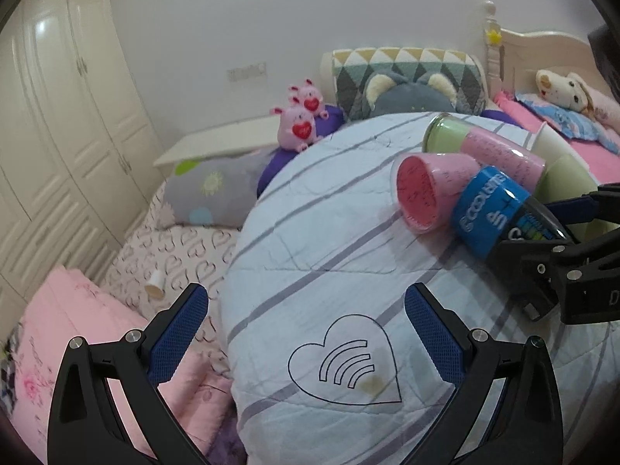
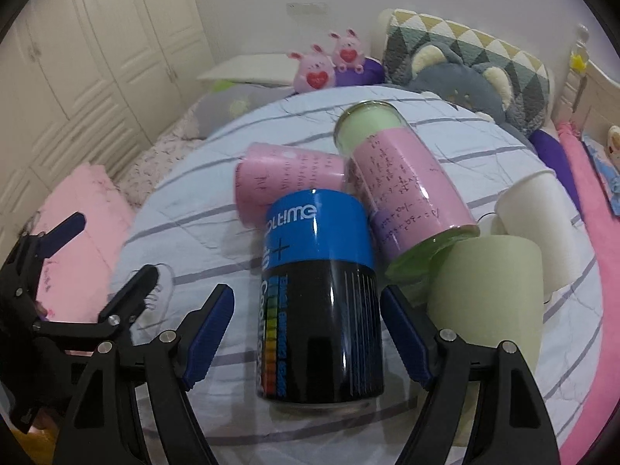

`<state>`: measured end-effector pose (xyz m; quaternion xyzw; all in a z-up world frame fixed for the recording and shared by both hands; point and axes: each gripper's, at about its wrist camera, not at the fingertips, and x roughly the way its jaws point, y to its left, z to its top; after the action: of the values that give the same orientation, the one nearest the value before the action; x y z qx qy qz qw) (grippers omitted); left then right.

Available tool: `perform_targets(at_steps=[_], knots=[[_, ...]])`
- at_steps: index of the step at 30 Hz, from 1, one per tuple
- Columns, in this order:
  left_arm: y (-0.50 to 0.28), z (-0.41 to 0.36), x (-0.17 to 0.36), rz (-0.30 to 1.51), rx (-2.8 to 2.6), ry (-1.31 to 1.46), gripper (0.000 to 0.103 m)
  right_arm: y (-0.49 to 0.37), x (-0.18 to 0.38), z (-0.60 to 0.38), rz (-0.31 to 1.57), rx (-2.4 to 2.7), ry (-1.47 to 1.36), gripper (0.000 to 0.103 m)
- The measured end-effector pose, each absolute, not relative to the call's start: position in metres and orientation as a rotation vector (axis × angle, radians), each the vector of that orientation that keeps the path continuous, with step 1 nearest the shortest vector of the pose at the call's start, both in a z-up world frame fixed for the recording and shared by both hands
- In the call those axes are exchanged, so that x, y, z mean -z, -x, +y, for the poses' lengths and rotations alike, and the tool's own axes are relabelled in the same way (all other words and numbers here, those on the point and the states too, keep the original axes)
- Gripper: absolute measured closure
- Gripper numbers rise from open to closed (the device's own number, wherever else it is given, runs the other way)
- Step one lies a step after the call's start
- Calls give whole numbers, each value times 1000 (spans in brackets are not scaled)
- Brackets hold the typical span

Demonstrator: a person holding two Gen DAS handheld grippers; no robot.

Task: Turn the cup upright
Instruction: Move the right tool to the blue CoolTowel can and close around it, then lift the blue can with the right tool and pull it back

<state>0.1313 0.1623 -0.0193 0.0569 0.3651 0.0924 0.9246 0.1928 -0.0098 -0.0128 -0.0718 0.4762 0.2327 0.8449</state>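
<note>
The blue-and-black cup [image 2: 319, 302] lies on its side mid-frame w/ the right gripper [image 2: 306, 333] wide open around it, prob. not touching yet, ready to grab, while the left gripper [image 1: 306, 333] waits wide open, holding nothing.
</note>
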Motion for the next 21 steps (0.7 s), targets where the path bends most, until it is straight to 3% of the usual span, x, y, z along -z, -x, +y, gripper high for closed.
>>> perform_targets(at_steps=[12, 15, 21], knots=[[-148, 183, 32, 821, -215, 32, 0, -205, 24, 19, 1058, -478, 248, 24], [-149, 184, 35, 827, -220, 38, 0, -208, 35, 21, 1104, -491, 240, 35], [-150, 183, 37, 838, -228, 45, 0, -210, 36, 10, 1121, -509, 151, 35]])
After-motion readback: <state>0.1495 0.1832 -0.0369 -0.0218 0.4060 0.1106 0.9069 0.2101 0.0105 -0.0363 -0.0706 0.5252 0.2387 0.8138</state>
